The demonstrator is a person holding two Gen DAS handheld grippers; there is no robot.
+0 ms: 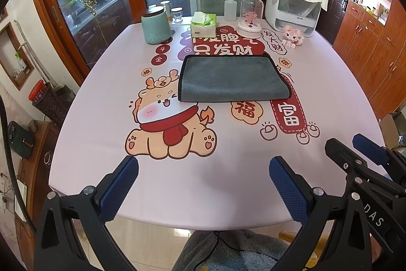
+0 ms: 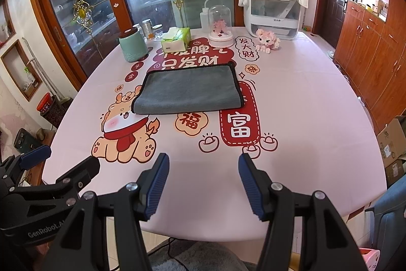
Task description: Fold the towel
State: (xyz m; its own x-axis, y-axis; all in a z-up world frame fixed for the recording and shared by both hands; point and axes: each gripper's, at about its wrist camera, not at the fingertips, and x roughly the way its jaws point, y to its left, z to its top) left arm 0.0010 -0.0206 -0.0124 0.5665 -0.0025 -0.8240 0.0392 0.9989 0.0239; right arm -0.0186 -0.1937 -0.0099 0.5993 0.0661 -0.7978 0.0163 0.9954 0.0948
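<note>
A grey towel with a black edge (image 1: pixel 232 79) lies flat, folded into a rectangle, in the middle of the table; it also shows in the right wrist view (image 2: pixel 189 89). My left gripper (image 1: pixel 203 169) is open and empty, above the table's near edge, well short of the towel. My right gripper (image 2: pixel 203 166) is open and empty, also near the front edge. The right gripper shows at the lower right of the left wrist view (image 1: pixel 355 146), and the left gripper at the lower left of the right wrist view (image 2: pixel 66 156).
The table (image 1: pixel 228 182) has a pink cartoon tablecloth. Along its far edge stand a green canister (image 1: pixel 156 26), a tissue pack (image 1: pixel 203 24), a squeeze bottle (image 1: pixel 231 6), a glass dome ornament (image 1: pixel 250 19), a white appliance (image 1: pixel 294 4) and a pink toy figure (image 1: pixel 293 36).
</note>
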